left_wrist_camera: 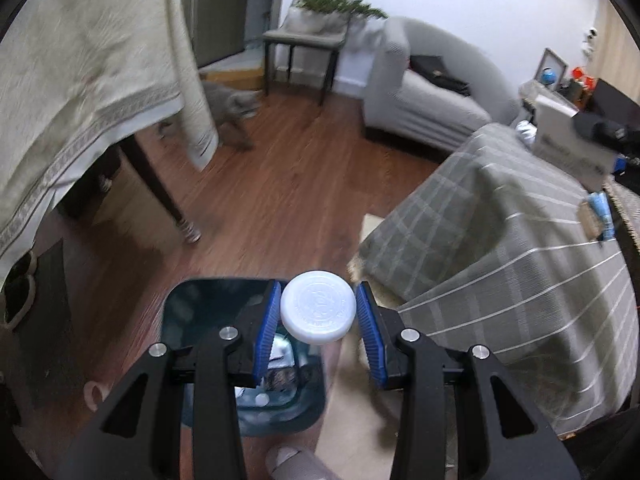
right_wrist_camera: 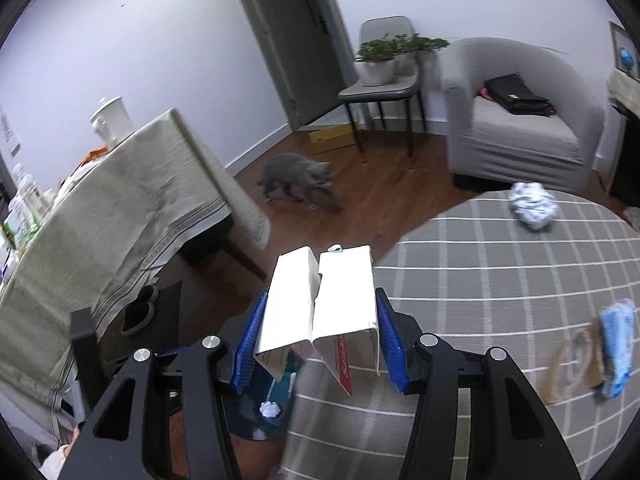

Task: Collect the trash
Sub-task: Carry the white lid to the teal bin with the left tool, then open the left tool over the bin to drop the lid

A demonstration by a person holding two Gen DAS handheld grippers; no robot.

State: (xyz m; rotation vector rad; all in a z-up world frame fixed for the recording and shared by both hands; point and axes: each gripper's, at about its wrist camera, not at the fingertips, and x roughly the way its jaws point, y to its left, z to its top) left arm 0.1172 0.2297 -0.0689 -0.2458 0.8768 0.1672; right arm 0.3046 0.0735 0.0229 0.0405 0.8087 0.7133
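The main risk sits with the left hand-held gripper [left_wrist_camera: 318,330]: the round white plastic lid [left_wrist_camera: 318,306] lies between its blue ribbed pads, touching the left pad but with a visible gap to the right one, so it looks released or only barely held. It hangs above the far right corner of the dark teal plastic trash bin [left_wrist_camera: 188,308] standing on the wooden floor, not over its middle. If it drops from here, it may clip the rim and roll away under the round surface draped in grey checked cloth [left_wrist_camera: 500,240]. The picture is also blurred, which suggests movement and makes the drop less sure.

The right hand-held gripper [right_wrist_camera: 316,340] is clamped at a middling width on a torn white cardboard carton [right_wrist_camera: 320,300], its blue pads pressing both outer sides. The carton is split down the middle and could buckle or slip, since such thin board gives little resistance. It is held above the edge of the checked surface, with the bin partly seen below and to the left; a release from here might land on the cloth instead.

A crumpled white paper ball [right_wrist_camera: 534,206] and a light blue packet [right_wrist_camera: 618,346] lie uncollected on the surface. A grey cat [right_wrist_camera: 300,182] walks across the floor and could stray near the bin.
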